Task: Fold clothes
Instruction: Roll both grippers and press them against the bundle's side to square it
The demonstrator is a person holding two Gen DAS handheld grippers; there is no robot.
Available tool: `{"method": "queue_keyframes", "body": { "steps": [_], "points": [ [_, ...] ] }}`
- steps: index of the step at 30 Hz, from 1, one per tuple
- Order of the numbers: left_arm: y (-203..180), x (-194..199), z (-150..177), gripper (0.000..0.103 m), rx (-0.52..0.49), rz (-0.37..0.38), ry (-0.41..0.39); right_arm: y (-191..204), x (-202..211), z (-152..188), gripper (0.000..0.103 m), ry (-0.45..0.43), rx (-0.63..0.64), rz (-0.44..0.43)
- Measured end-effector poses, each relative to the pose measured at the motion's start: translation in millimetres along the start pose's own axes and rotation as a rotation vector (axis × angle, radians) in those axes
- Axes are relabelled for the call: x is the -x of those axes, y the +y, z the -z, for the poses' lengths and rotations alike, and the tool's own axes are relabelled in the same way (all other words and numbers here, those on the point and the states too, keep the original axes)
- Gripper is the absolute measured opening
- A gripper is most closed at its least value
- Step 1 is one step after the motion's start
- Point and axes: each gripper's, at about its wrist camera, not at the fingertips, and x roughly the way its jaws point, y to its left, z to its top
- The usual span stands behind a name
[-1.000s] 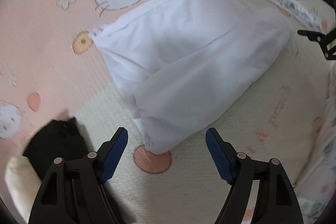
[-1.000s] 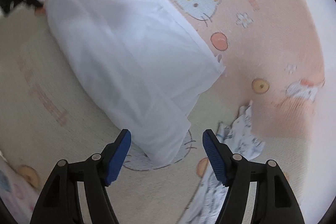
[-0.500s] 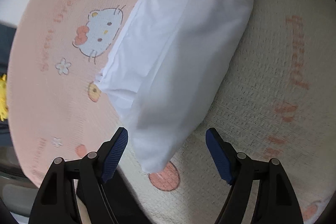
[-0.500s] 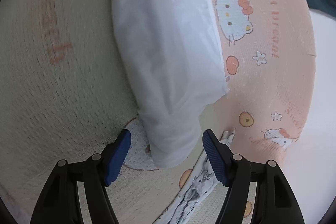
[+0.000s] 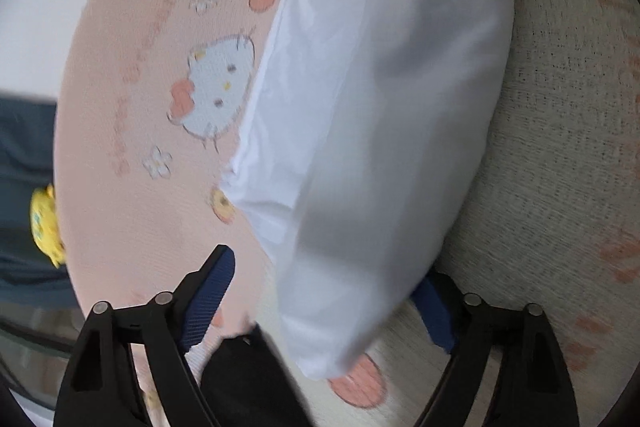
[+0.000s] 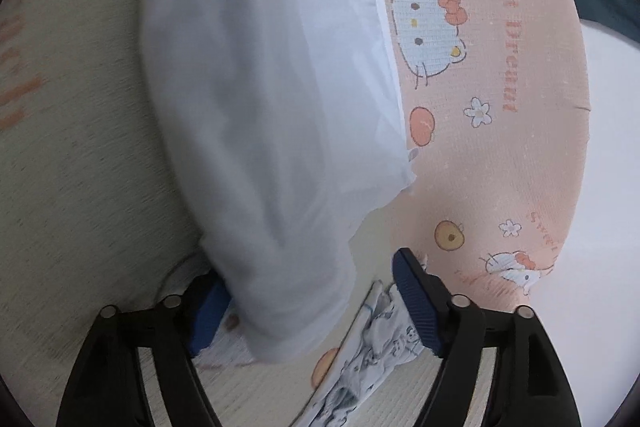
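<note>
Left wrist view. Closer to the white garment [image 5: 372, 115] than a second ago, and rolled, so that the bundle now runs lengthwise away from the camera instead of lying broadside. Left gripper [image 5: 332, 303] with jaws opening, spread wide; near end of the cloth between them, covering the tip of the right-hand pad, no squeeze visible. Probably a setting-up for a grasp at this end before the next fold. Garment folded into a long, soft, puffy strip, smooth on top, loose layered edges along its left side, resting on the cartoon-cat blanket [image 5: 144, 107] across the border of pink and cream. Black cloth [image 5: 244, 383] just below the jaws.

Right wrist view. Likewise lower and nearer than before. Right gripper [image 6: 312, 303] opening, jaws astride the other end [image 6: 260, 107] of the same strip; left-hand pad partly hidden under the cloth, right-hand pad clear of it. Printed cloth [image 6: 372, 355] just beside the right-hand pad.
</note>
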Motion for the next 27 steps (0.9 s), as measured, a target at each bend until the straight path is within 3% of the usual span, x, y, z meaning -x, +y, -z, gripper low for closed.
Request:
{"method": "queue_keyframes", "body": {
  "steps": [5,7,9,11,14,16,17,21,27],
  "points": [
    [3.6,-2.3,-1.0,0.087,0.007,0.014,-0.001,0.1,-8.1,-3.4,0.078,0.017,-0.006,0.009],
    [4.3,-2.1,-0.8,0.087,0.019,0.018,-0.002,4.0,-7.8,-0.1,0.073,0.008,-0.003,0.016],
    [5.0,-2.3,-0.3,0.084,0.032,0.026,-0.004,9.6,-6.5,3.3,0.051,-0.001,-0.005,-0.003],
    [6.7,-2.4,2.3,0.083,0.056,0.053,-0.011,14.9,-4.9,5.7,0.043,-0.009,-0.007,-0.004],
    [10.7,-2.7,6.3,0.077,0.100,0.117,-0.015,16.8,-4.5,7.9,0.041,-0.012,-0.031,-0.013],
    [13.9,-3.3,8.6,0.058,0.132,0.172,-0.013,13.2,-6.0,8.7,0.041,-0.009,-0.065,-0.038],
    [15.6,-3.5,9.8,0.055,0.148,0.200,-0.012,11.3,-6.9,9.1,0.041,-0.006,-0.080,-0.049],
    [7.9,1.3,11.7,0.052,0.105,0.179,-0.050,12.2,-7.4,8.7,0.039,0.007,-0.078,-0.040],
    [30.8,-11.5,12.9,0.052,0.352,0.308,0.014,13.9,-6.9,11.3,0.035,-0.011,-0.098,-0.039]
  ]
}}
